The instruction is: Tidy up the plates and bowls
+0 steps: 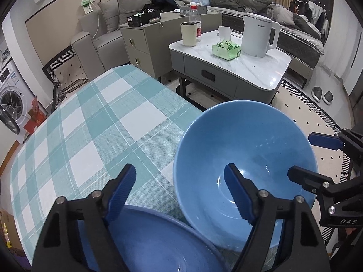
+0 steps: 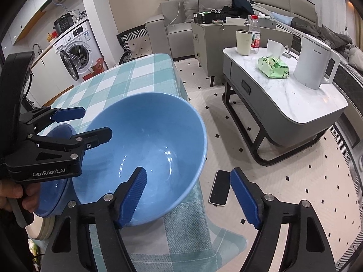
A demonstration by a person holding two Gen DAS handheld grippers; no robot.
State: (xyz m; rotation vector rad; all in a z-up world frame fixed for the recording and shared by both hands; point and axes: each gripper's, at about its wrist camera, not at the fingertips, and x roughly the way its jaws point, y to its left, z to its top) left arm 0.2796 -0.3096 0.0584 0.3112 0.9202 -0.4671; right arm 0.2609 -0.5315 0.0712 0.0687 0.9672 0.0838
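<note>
Nearest, a shallow blue plate (image 1: pixel 145 238) is lying flat on the checked tablecloth (image 1: pixel 95 117), with nothing in it. A large blue bowl (image 1: pixel 245 165) is leaning on the plate's right rim, tilted so its empty inside is facing the cameras; it is sitting at the table's right edge. In the right wrist view a pale plate (image 2: pixel 39 229) is peeking out under the blue one.

The left gripper (image 1: pixel 179 195) is standing fairly wide, its right finger inside the bowl and its left finger over the cloth, the bowl's left rim between them; whether the pads are pressing I cannot tell. The right gripper (image 2: pixel 188 197) is likewise fairly wide, straddling the bowl's right rim, left finger inside, right finger outside over the floor; contact is unclear.

Both dishes are looking glossy, plain blue, with soft highlights.

Below the table edge a dark phone (image 2: pixel 219 187) is lying on the dotted rug. Farther off, a marble-topped coffee table (image 1: pixel 256 68) is carrying a white kettle (image 1: pixel 258 35), a green tissue pack (image 1: pixel 226 49), a cream cup (image 1: pixel 188 34) and a bottle (image 1: pixel 195 20). Beyond are standing a grey cabinet, a sofa, and at far left a washing machine (image 2: pixel 78 49).
</note>
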